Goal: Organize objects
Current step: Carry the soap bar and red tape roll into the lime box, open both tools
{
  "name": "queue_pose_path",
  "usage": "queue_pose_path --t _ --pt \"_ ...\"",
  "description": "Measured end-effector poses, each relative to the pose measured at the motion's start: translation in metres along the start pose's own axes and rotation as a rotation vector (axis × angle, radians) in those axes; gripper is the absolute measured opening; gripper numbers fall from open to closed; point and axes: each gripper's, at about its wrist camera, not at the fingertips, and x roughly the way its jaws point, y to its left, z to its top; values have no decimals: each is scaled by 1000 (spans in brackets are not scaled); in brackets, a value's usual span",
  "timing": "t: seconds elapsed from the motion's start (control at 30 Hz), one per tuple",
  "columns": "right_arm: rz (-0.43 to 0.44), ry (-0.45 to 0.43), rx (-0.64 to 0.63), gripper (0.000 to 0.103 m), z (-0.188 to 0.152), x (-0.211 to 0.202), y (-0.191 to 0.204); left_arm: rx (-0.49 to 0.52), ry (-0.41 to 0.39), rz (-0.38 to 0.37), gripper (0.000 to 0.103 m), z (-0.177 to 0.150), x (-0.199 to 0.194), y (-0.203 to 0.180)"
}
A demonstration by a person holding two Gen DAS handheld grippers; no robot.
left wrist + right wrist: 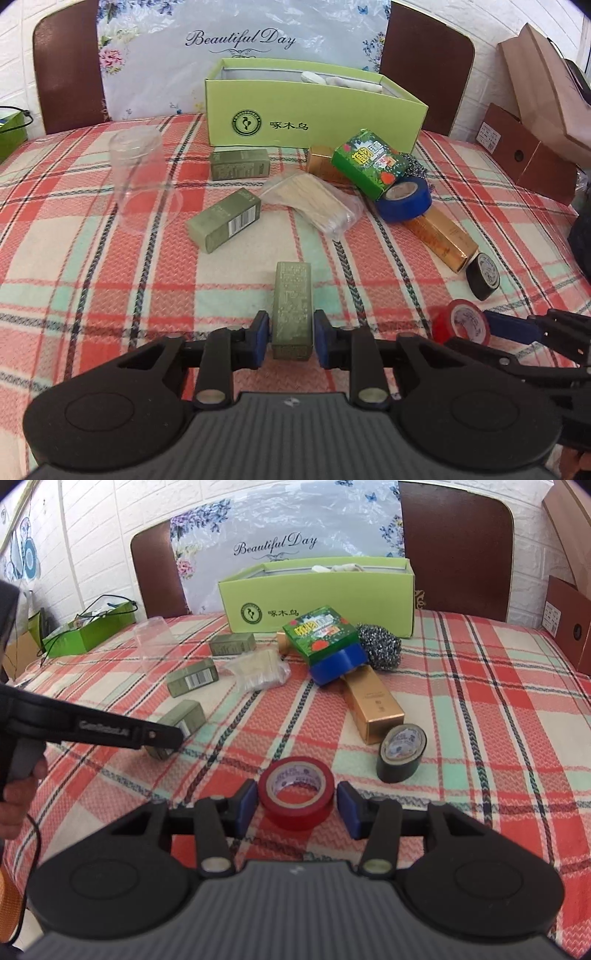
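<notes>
Olive-green carton point(291, 310), the nearest of three alike, lies lengthwise on the checked tablecloth point(92, 266) toward the near edge of the tabletop, its near end between the blue pads of the left gripper point(291, 338); the pads stand just beside its long sides, and contact cannot be told from this view. A second olive carton point(224, 220) lies diagonally farther in, and a third point(239, 164) sits before the light-green open box point(314, 110) at the far edge. Beside them lie a clear plastic cup point(142, 177) on its side and a clear packet of pale sticks point(314, 205). The right gripper point(297, 805) stands wide, its pads either side of a red tape roll point(296, 792) without touching it. Just beyond are a black tape roll point(400, 751), a gold carton point(371, 707), a blue tape roll point(338, 666) under a green printed box point(319, 635), and a steel scourer point(380, 646).
</notes>
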Motion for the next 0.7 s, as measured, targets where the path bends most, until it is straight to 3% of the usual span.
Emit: queue_pose_path --t 0.03,0.07,0.17,0.37,0.43,0.7 --pt "-1 5 1 47 -1 1 0 -6 -4 13 54 0 0 0" --pt "-2 5 1 47 -1 1 0 -5 -11 11 53 0 1 0" --pt "-1 3 0 47 -1 2 0 -13 12 -10 42 3 7 0" --pt "1 2 6 47 2 8 -1 -23 3 -7 42 4 9 2" --pt "2 0 8 47 2 9 -1 -28 4 -20 24 5 9 3" --pt "32 -51 6 46 24 0 -2 -50 -39 -75 24 24 -3 6"
